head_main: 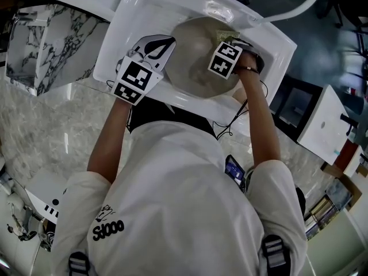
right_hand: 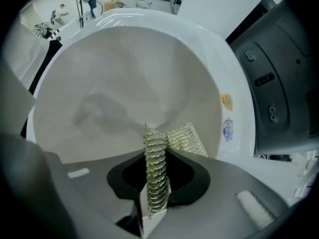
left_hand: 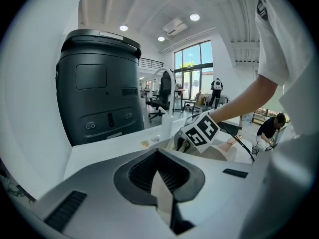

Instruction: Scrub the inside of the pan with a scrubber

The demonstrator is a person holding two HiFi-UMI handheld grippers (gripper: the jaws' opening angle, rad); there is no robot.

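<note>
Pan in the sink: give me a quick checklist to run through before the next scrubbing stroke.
1. Scrubber gripped: ok. The right gripper has its jaws shut on the scrubber.
2. Scrubber inside the pan: ok. It sits over the inner wall, but I cannot tell whether it is touching.
3. Pan steadied: ok. The left gripper has its jaws shut on a thin pale edge, which the head view places at the pan's rim.
4. Pan seated in the sink: ok.
5. Water or soap in the pan: cannot tell.
</note>
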